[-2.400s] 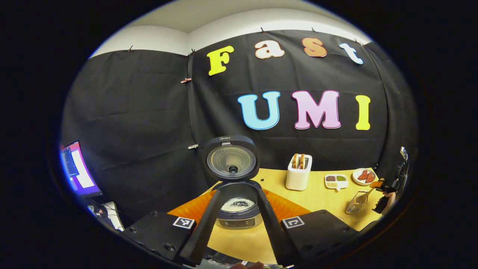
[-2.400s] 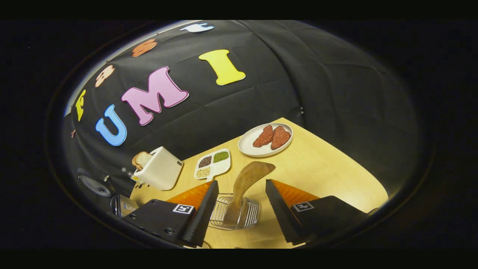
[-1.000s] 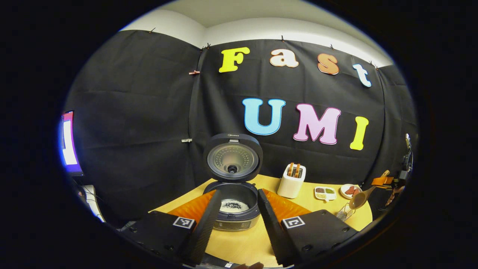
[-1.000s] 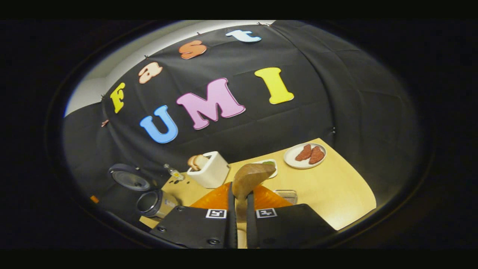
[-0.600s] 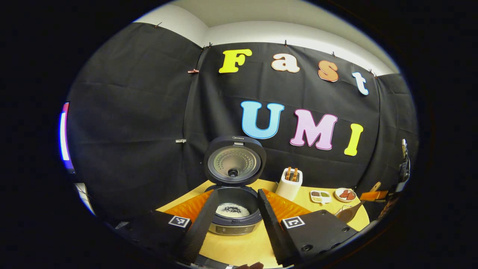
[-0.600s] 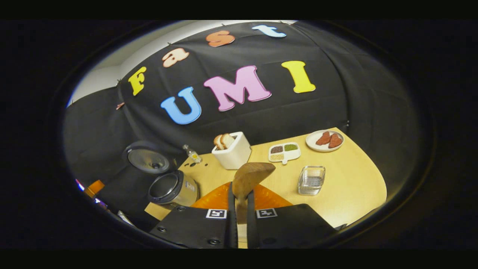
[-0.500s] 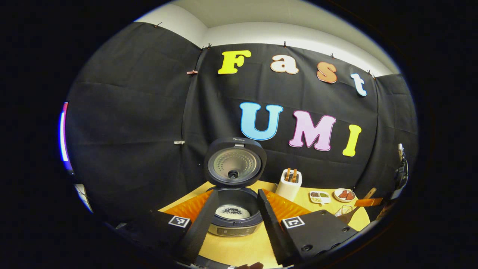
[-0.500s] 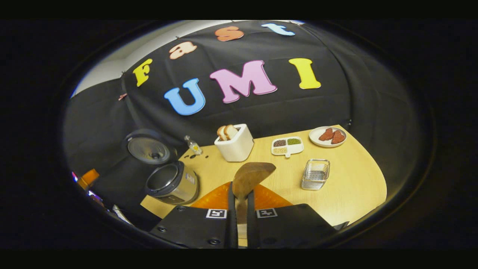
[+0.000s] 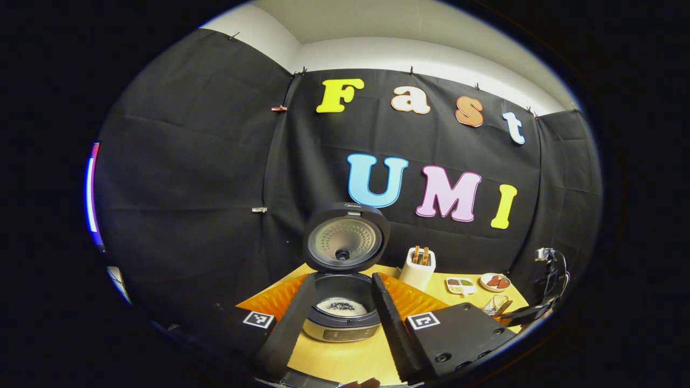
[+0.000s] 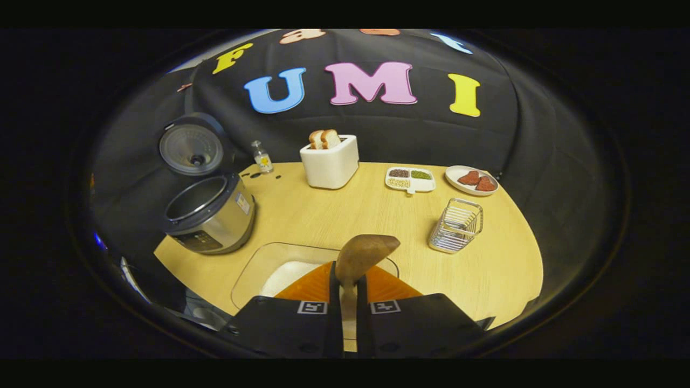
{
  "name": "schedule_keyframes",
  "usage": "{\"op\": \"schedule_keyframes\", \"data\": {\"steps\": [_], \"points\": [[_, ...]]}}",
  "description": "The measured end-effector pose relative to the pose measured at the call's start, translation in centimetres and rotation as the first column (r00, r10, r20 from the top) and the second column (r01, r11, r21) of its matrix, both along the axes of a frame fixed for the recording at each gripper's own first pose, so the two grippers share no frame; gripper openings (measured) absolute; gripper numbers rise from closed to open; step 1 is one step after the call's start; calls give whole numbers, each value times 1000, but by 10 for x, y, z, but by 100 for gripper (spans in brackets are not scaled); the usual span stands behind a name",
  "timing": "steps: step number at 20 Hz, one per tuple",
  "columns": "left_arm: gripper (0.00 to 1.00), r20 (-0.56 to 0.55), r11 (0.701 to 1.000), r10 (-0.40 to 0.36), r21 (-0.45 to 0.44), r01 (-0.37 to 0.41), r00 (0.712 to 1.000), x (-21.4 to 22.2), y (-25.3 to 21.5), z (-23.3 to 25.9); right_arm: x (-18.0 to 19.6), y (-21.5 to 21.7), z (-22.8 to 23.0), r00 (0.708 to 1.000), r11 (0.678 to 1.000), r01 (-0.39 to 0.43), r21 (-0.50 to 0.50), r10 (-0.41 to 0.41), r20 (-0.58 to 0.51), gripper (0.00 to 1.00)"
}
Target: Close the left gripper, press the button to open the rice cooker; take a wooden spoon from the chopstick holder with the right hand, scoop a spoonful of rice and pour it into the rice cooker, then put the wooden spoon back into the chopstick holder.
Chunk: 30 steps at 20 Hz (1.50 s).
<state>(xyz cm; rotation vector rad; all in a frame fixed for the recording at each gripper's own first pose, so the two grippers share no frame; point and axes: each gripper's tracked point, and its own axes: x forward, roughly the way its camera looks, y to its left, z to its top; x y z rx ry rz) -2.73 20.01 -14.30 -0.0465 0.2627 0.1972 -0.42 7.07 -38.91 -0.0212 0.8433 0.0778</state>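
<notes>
The rice cooker (image 9: 341, 323) stands open with its lid (image 9: 345, 237) upright, and white grains lie in its pot. My left gripper (image 9: 343, 278) hangs open in front of it, a finger on each side of the pot in this view, apart from it. In the right gripper view, my right gripper (image 10: 346, 281) is shut on the handle of the wooden spoon (image 10: 366, 252). The spoon's bowl hovers over a clear container of rice (image 10: 285, 272). The wire chopstick holder (image 10: 457, 225) stands to the right, and the open rice cooker (image 10: 207, 213) to the left.
At the back of the wooden table (image 10: 377, 215) stand a white toaster (image 10: 330, 159) with bread, a small bottle (image 10: 262, 157), a divided dish of grains (image 10: 409, 179) and a plate of meat (image 10: 473, 180). A lit screen (image 9: 90, 194) glows at far left.
My right gripper closed on the spoon, lifted it out of the wire holder and swung left and down over the rice container. The left gripper drew back a little from the cooker.
</notes>
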Motion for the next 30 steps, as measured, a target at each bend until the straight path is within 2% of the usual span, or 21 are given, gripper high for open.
{"op": "schedule_keyframes", "data": {"steps": [3, 5, 8, 9, 12, 13, 14, 15, 17, 20, 25, 28, 29, 30], "points": [[75, -6, 1000, 3, 9, -3, 1000, -1, 4, -3, 1, 14, -8, 1000, 1000, -26, -13, 26, -12, 14], [75, 4, 1000, 14, 3, -14, 1000, -1, 6, 1, -1, 25, -12, 998, 998, -53, -18, 52, -25, 10], [75, 6, 1000, 28, 2, -28, 1000, -1, 8, -2, -7, 42, -15, 997, 998, -63, 16, 64, -47, 10], [75, 6, 1000, 31, -2, -31, 1000, -3, 8, -2, -9, 47, -16, 997, 998, -54, 42, 56, -54, 14], [75, 1, 999, 43, -6, -43, 999, -2, 12, -4, -7, 52, -17, 997, 992, 13, 127, -2, -81, 14], [75, 2, 999, 47, -7, -47, 999, -2, 13, -2, -6, 53, -19, 995, 985, 42, 169, -26, -97, 10], [75, 4, 999, 50, -8, -50, 999, -2, 13, -1, -7, 53, -19, 992, 974, 78, 211, -56, -112, 10], [75, 3, 999, 51, -5, -51, 999, -2, 14, -1, -6, 49, -18, 988, 959, 121, 255, -91, -126, 18], [75, -4, 999, 49, 7, -49, 999, -1, 12, -2, -4, 39, -17, 973, 918, 217, 331, -175, -151, 10], [75, -6, 999, 35, 22, -34, 999, 2, 6, 2, 6, 27, -3, 957, 867, 288, 406, -247, -152, 10], [75, -11, 999, 19, 31, -19, 1000, 10, -3, 2, 17, 19, 33, 953, 806, 300, 511, -273, -129, 10], [75, -8, 999, 24, 33, -24, 1000, 13, -2, 3, 25, 27, 67, 957, 751, 279, 598, -271, -106, 18], [75, -7, 999, 28, 34, -28, 1000, 13, -1, 3, 26, 32, 77, 958, 733, 272, 624, -268, -103, 18], [75, -6, 999, 32, 34, -32, 999, 13, 1, 4, 32, 37, 87, 959, 720, 263, 642, -266, -95, 14]]}}
